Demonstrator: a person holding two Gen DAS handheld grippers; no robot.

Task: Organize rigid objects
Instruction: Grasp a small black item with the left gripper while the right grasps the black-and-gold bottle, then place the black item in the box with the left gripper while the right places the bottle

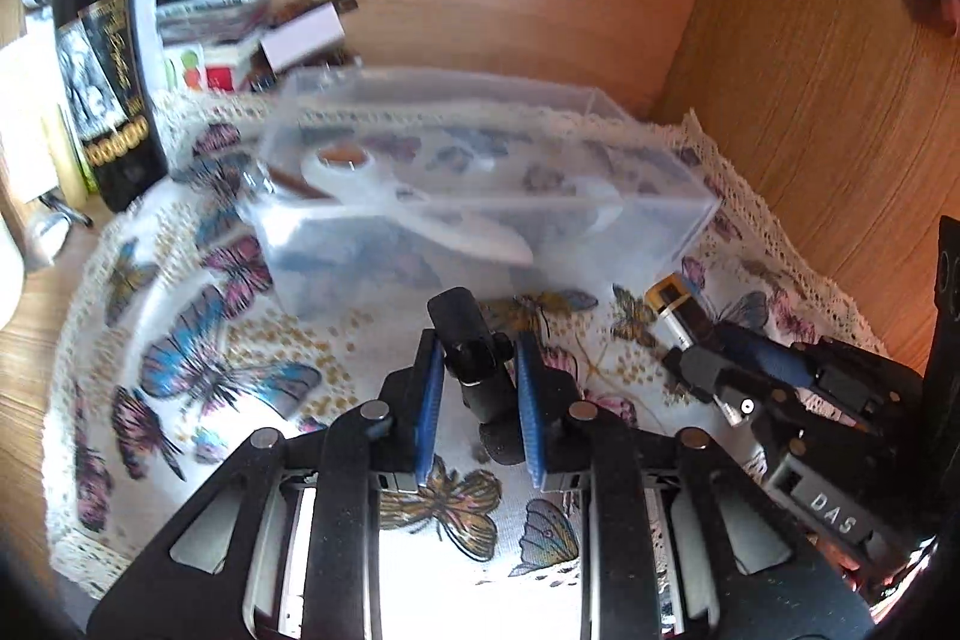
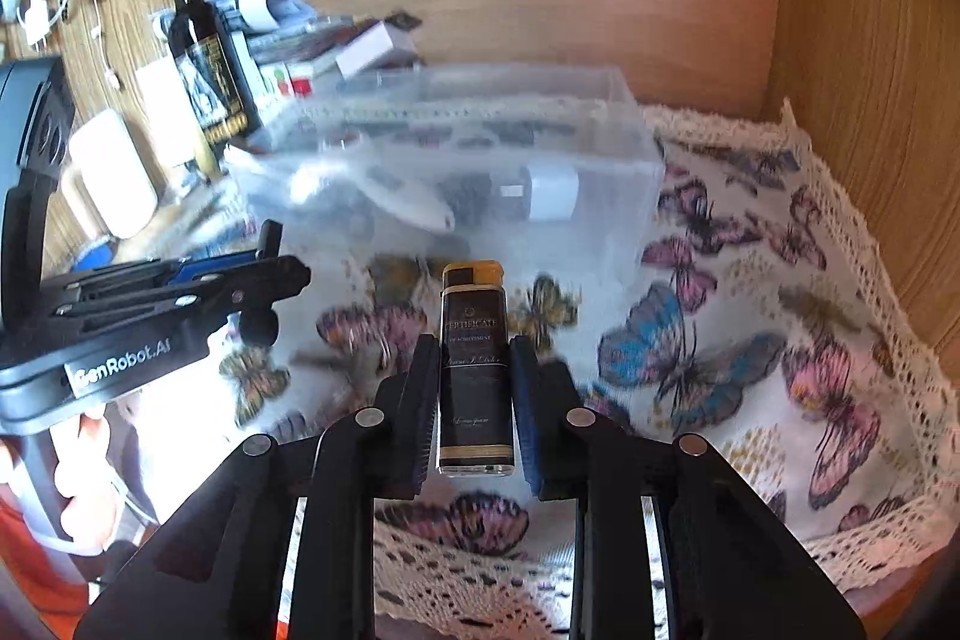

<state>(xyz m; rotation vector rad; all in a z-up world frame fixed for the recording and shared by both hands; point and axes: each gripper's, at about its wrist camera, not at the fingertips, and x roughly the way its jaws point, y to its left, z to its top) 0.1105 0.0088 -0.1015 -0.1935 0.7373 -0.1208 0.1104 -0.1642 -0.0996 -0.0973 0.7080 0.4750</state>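
A clear plastic box (image 1: 648,220) stands on the butterfly cloth (image 1: 198,340) and holds white scissors (image 1: 414,208); it also shows in the right wrist view (image 2: 600,232). My left gripper (image 1: 480,370) is shut on a small black clip-like object (image 1: 474,358), held above the cloth just in front of the box. My right gripper (image 2: 474,394) is shut on a black lighter with a yellow top (image 2: 477,370), held in front of the box. The right gripper also shows in the left wrist view (image 1: 696,364), and the left gripper in the right wrist view (image 2: 264,274).
A dark wine bottle (image 1: 108,88) stands at the left with stacked boxes and papers (image 1: 240,34) behind it. Wooden walls (image 1: 810,148) close in the back and right. A white jar (image 2: 114,172) stands at the left.
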